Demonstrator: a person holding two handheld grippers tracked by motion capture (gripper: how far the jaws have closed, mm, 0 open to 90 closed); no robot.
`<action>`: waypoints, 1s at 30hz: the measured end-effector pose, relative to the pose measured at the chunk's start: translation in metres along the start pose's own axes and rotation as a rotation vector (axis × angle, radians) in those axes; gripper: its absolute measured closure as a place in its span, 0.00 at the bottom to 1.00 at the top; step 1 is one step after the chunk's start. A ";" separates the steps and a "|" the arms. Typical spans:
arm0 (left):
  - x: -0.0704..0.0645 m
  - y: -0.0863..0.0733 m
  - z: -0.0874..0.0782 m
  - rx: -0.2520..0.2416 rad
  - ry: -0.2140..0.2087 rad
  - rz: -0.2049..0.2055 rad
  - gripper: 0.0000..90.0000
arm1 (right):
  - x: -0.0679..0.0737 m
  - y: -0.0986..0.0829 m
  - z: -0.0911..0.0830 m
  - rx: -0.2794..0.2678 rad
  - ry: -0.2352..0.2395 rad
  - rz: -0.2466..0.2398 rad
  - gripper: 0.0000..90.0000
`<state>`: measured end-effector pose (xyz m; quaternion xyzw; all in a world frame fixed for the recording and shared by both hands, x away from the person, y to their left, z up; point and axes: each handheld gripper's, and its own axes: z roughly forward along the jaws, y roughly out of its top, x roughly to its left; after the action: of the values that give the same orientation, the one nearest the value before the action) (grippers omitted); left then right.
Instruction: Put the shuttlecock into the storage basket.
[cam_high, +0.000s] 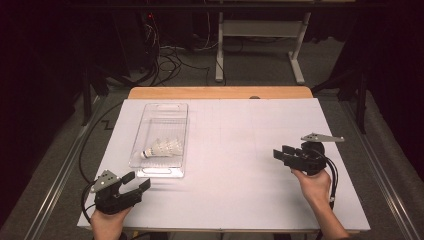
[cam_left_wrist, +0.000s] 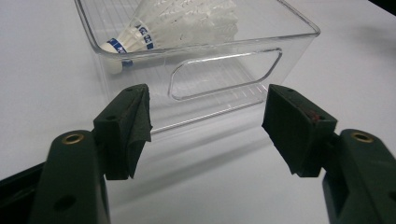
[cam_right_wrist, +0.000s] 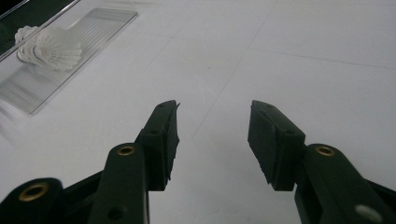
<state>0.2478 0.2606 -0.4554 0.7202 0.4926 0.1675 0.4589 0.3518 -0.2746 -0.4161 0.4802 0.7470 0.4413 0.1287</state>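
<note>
Just before the near end of the clear bin (cam_left_wrist: 196, 70), where the shuttlecocks (cam_high: 161, 148) lay, we held the left gripper (cam_high: 135, 182) with jaws spread and empty, the right gripper (cam_high: 281, 154) likewise well off, judging a level, centred approach best.

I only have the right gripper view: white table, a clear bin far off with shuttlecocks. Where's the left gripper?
Observer: The left gripper sits at the near end of the clear bin, jaws open, holding nothing.
Operator: How many shuttlecocks?
Observer: The shuttlecocks lie stacked as one nested row in the bin; I can't count them. The cork tip points toward the bin's left wall.
Operator: Does the bin have a handle?
Observer: Yes, a cut-out handle slot in the near wall, facing the left gripper.
</note>
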 end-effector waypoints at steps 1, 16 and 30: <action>0.000 0.000 0.000 0.000 0.000 0.000 0.37 | 0.000 -0.001 -0.001 -0.002 0.003 0.000 0.59; -0.001 0.000 0.000 -0.002 -0.001 0.002 0.37 | -0.002 -0.013 -0.006 0.002 -0.007 0.006 0.59; -0.001 0.000 0.000 -0.002 0.000 0.003 0.37 | -0.002 -0.024 -0.011 -0.007 -0.009 -0.001 0.56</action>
<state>0.2470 0.2598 -0.4549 0.7206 0.4910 0.1687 0.4596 0.3314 -0.2862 -0.4287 0.4814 0.7450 0.4418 0.1340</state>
